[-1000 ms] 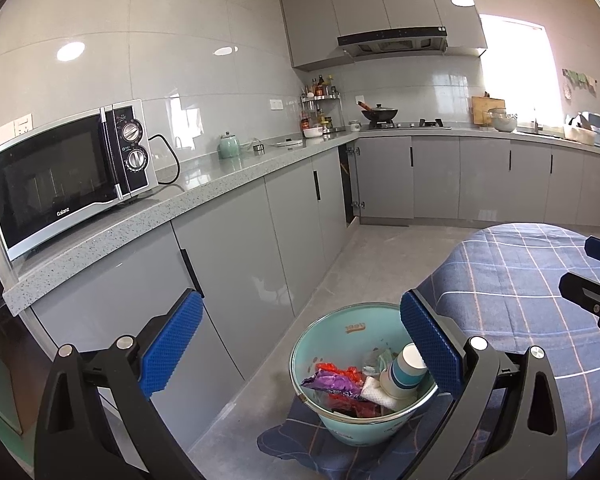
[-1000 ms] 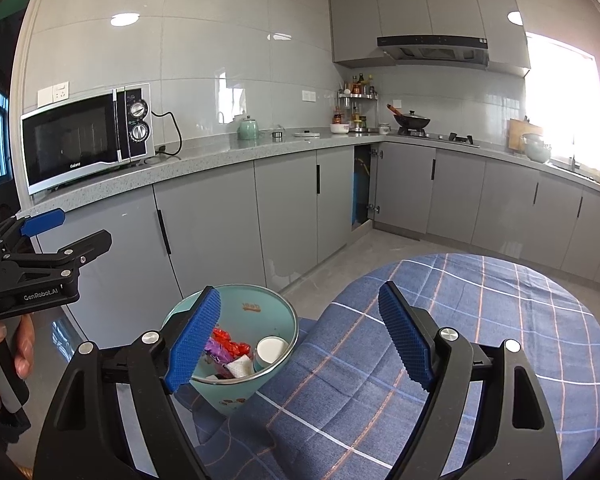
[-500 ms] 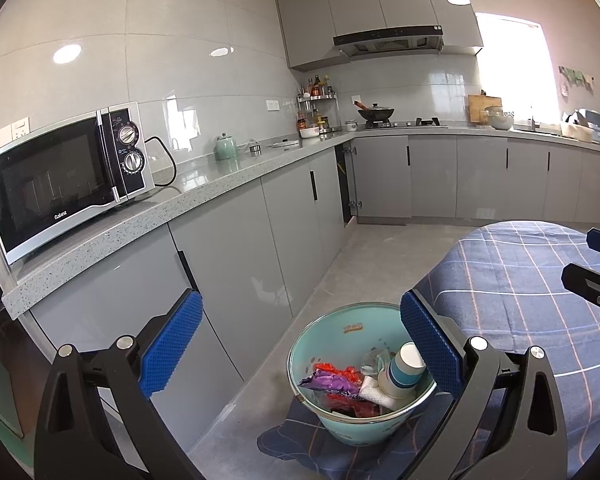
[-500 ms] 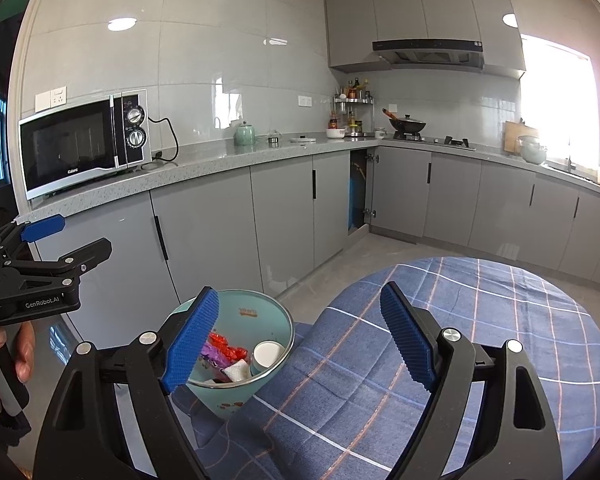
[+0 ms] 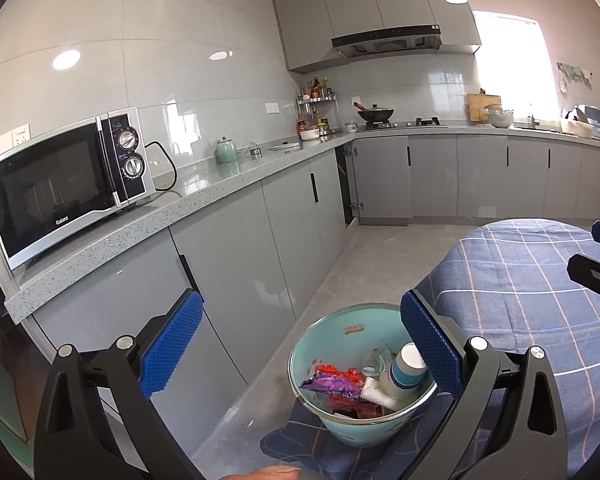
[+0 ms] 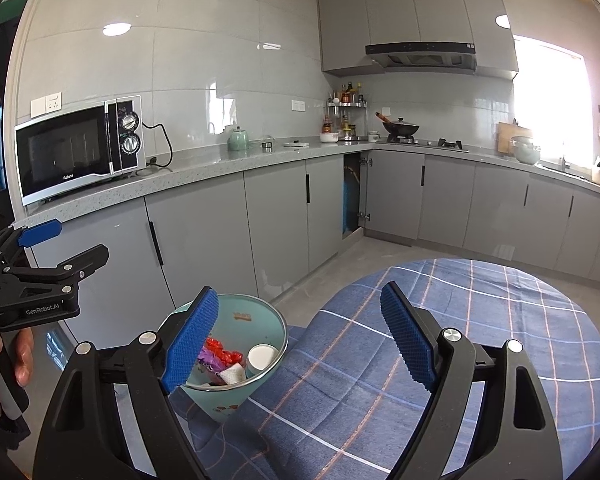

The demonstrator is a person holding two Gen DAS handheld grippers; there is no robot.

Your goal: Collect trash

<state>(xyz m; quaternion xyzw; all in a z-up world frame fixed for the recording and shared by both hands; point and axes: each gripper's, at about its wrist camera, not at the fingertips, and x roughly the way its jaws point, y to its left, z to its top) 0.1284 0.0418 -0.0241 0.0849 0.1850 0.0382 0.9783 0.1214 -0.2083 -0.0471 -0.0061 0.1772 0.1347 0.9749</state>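
A teal trash bin (image 5: 340, 316) stands on the floor against the edge of a round table under a blue plaid cloth (image 5: 520, 280). In the bin lie a paper cup (image 5: 404, 368), a purple wrapper (image 5: 332, 384), a red wrapper (image 5: 340, 372) and white tissue (image 5: 376, 394). My left gripper (image 5: 300, 344) hovers above and in front of the bin, open and empty. My right gripper (image 6: 300, 340) is over the table's near edge, open with nothing between its blue pads; the bin (image 6: 256, 324) with the cup (image 6: 262, 356) sits just behind its left finger. Each gripper shows at the edge of the other's view: the left gripper (image 6: 72, 242), the right gripper (image 5: 592, 252).
A grey counter (image 5: 148, 220) with a microwave (image 5: 60, 184) and a teal jar (image 5: 225, 150) runs along the left wall over grey cabinets. One cabinet door (image 6: 352, 196) in the corner stands ajar. A wok (image 6: 400, 128) sits on the stove. A hand (image 6: 4, 364) holds the left gripper's handle.
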